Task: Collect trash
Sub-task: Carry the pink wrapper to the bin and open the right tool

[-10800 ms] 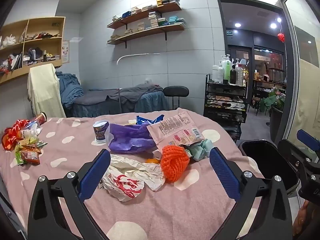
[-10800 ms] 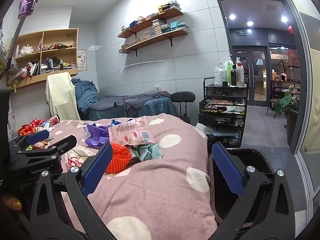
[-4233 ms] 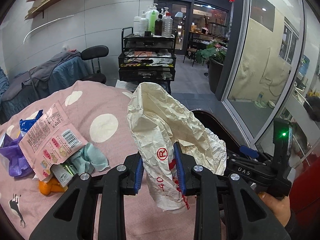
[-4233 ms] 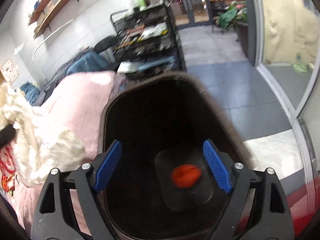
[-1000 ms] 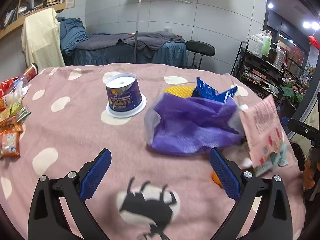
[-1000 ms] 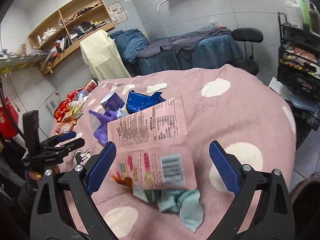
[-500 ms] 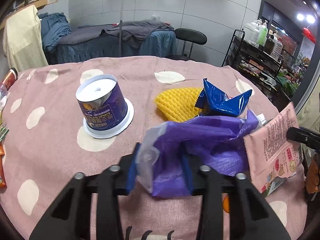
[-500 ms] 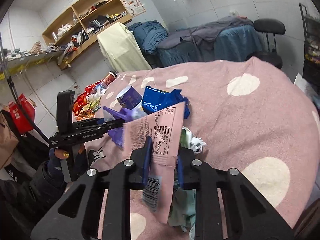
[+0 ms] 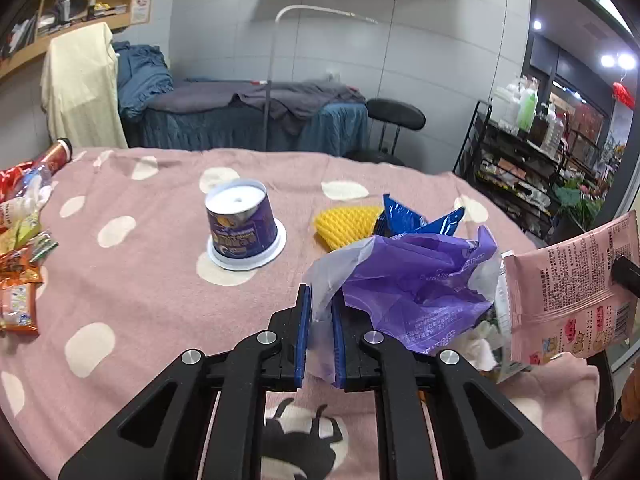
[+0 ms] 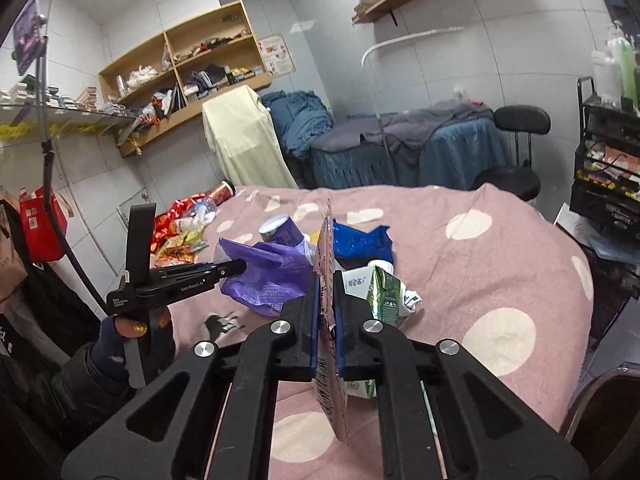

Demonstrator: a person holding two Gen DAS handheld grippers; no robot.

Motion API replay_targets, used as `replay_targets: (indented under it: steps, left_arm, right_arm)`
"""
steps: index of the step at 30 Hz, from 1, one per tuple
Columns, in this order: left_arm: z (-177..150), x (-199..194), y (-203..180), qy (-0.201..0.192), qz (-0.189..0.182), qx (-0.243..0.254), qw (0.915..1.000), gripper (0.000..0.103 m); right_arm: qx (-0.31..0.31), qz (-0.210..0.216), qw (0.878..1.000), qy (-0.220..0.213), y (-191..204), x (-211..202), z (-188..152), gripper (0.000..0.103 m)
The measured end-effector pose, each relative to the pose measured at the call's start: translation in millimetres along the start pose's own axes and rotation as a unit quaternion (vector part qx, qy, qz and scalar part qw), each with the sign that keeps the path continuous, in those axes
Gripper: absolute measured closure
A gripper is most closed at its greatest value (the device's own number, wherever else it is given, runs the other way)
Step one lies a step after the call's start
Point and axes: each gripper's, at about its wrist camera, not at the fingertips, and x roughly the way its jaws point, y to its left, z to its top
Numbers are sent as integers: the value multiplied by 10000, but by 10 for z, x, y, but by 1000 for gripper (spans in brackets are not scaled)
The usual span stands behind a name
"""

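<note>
Pinching a purple plastic bag (image 9: 416, 292), the left gripper (image 9: 319, 332) has its blue fingers (image 9: 303, 332) pressed tight on the bag's pale edge. Most of the bag puffs out past the fingers and to their right, lifted a little above the desk (image 9: 140, 288). The desk has a pink cloth with white dots on it.

The right gripper (image 10: 326, 320) has its fingers (image 10: 313, 320) squeezed together on a pink snack wrapper (image 10: 330, 344). That wrapper stands on its edge between the fingers and hangs down below them. In the left view the same pink snack wrapper (image 9: 568, 300) shows flat, to the right of the purple bag.

Just beyond the right fingers lies a green and white carton (image 10: 376, 292) on the desk, with a crumpled bit of paper beside it. A blue wrapper (image 10: 360, 244) sits farther past it. Ahead of the left fingers and to their left stands a purple cup (image 9: 242, 228), upside down on its white lid. A yellow foam net (image 9: 344, 226) lies ahead of them, touching the blue wrapper (image 9: 416, 220).

Far to the left of the left fingers, a pile of bright snack packs (image 9: 20, 256) rests at the desk's edge.

A hand (image 10: 132, 332) in a dark sleeve holds the left gripper's handle.
</note>
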Motion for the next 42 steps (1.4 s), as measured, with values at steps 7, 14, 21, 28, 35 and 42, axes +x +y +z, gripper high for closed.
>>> replay_targets:
  steps: [7,14,21,28,35,42]
  left_arm:
    - [-24,-441,-184,-415,-93,-21,9991,92]
    - [-108,-595,-589,-578,-377,295,9972,92]
    - [-165,-587,-1140,-583,-954,647,9916,92]
    - [-271,-484,-1660,-438,-1383,1078,9835,92]
    - [-357,-392,-2009,-275,-1584,1366,9775,92]
    - [-409,-280,-2265,-104,-1685,1570,9731,92]
  right_arm:
    - [-35,-360,9987,-359,66,-426,-63,96]
    - [138,-1043,9920,-692,-33,-963,-226,96]
    - [515,-1936,9757,-886,-284,-1470,-450,96]
    - [802,-2917,9504,-725,-621,-1748,-720,96]
    - [1302,-3434,9297,-281,-1032,-1815,-1068,96]
    - [1768,-3642,9141,213,-1377,-1675,-1393,96]
